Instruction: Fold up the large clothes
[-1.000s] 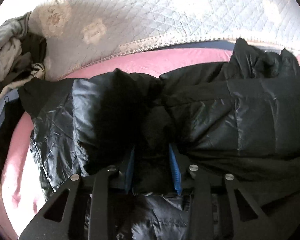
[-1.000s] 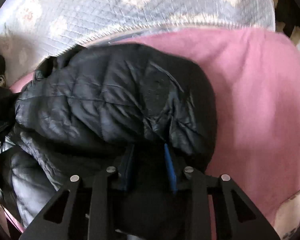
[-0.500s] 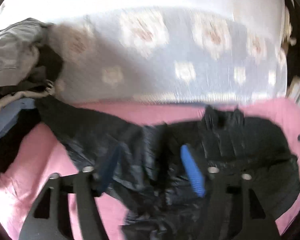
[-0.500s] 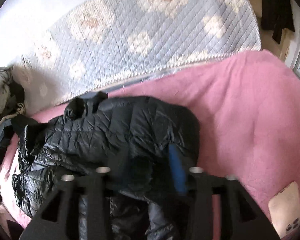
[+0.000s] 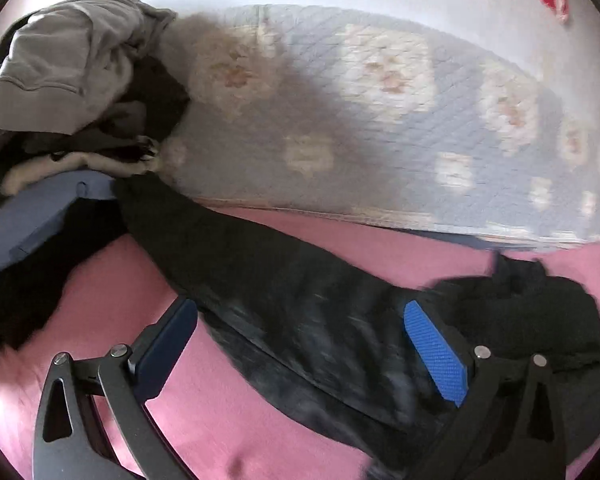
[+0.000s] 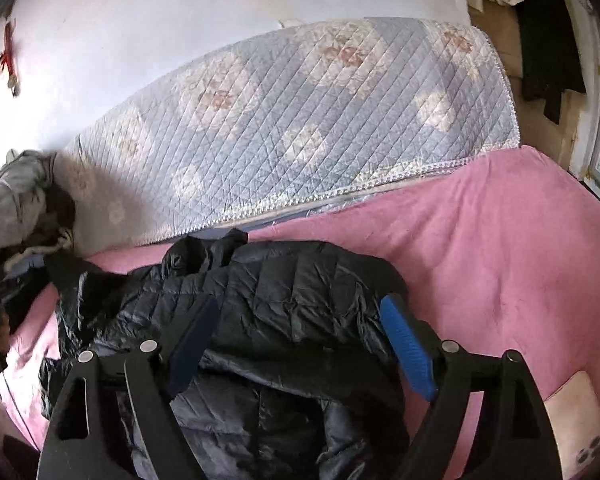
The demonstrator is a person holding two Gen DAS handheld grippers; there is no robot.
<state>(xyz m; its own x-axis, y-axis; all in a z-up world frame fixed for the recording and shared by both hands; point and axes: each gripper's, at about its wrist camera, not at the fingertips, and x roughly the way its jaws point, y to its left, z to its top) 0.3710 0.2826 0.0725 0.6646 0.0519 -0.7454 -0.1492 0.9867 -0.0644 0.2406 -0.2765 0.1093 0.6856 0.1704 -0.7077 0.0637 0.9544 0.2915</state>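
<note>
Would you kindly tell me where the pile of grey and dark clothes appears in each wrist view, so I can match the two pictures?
Left wrist view: the pile of grey and dark clothes fills the upper left, large and close.
Right wrist view: the pile sits small at the left edge, halfway down.
Shared landmark: the blue quilted floral cover runs to the right of the pile in both views, above the pink blanket.

The left gripper and right gripper share 1 build: black cut-out linkage arms, silver round screws, 2 fingers with ribbed blue pads.
</note>
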